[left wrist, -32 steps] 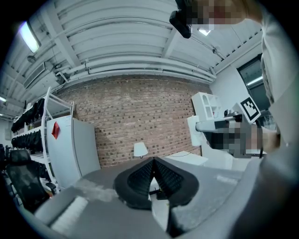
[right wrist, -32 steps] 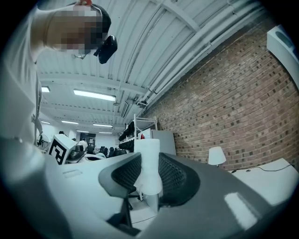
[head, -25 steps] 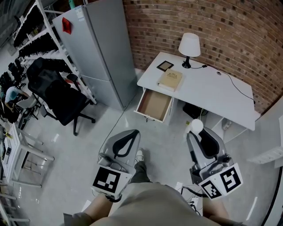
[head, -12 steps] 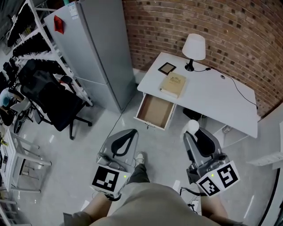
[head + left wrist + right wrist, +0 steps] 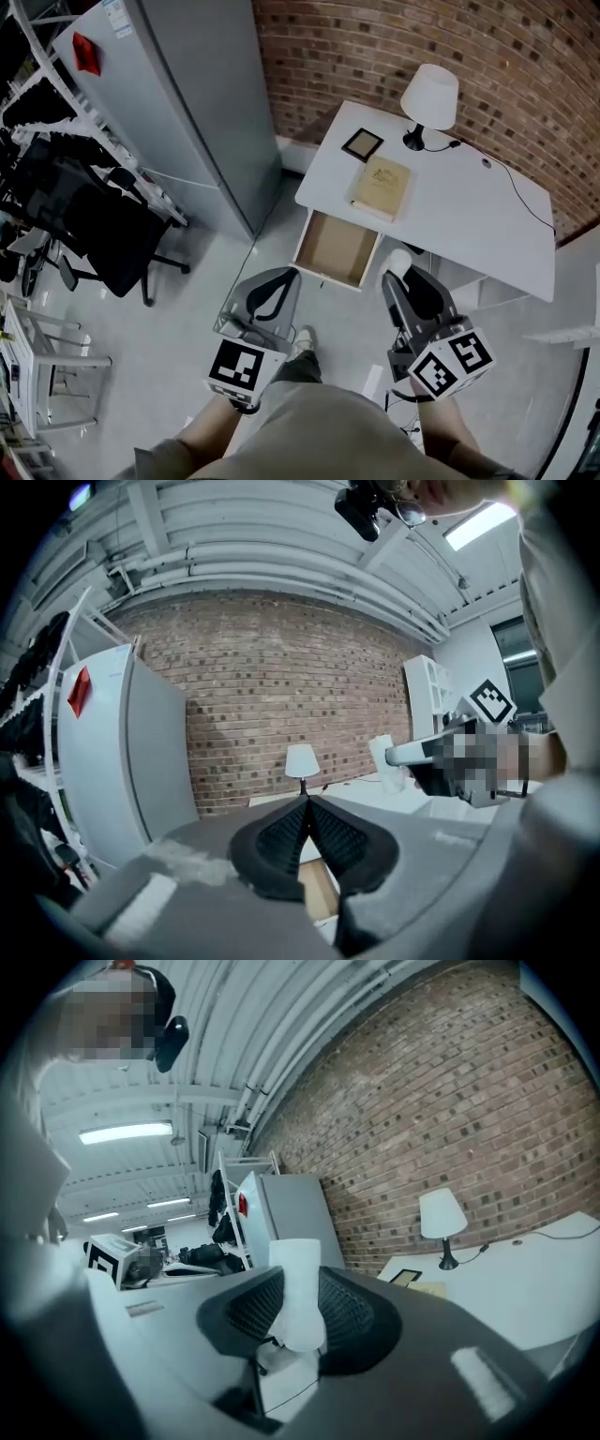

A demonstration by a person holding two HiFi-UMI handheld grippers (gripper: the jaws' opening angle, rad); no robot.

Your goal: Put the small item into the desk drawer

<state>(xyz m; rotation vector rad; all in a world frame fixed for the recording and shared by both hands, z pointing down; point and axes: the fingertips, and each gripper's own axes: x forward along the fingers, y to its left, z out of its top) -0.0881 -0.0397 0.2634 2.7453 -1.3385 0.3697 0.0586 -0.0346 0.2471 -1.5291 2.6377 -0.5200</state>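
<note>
The small white item [image 5: 298,1293] sits between the two black pads of the right claw [image 5: 298,1309]. The claw is clenched on it, and the item sticks up past the tips. In the head view the small white item [image 5: 400,262] shows at the front of the right claw [image 5: 406,277], up in the air, near the drawer's front corner but not in the drawer.

The left claw [image 5: 307,805] holds nothing. Its two pads are pressed together at the tips. In the head view the left claw [image 5: 283,280] is over the floor, to the left of the drawer.

The drawer [image 5: 336,247] is pulled out from under the white tabletop [image 5: 469,225]. Only its brown bottom shows inside.

On the tabletop are one tan book [image 5: 381,187], one small dark square frame [image 5: 362,144] and one white lamp [image 5: 429,97]. A thin black cord [image 5: 518,191] runs across the tabletop from the lamp.

Further out there is one tall gray fridge [image 5: 178,103] with a red thing [image 5: 85,53] stuck on it, one black chair [image 5: 84,225] on wheels, and a brick wall [image 5: 469,47] behind the tabletop.

So there are two claws, one small item and one drawer.
</note>
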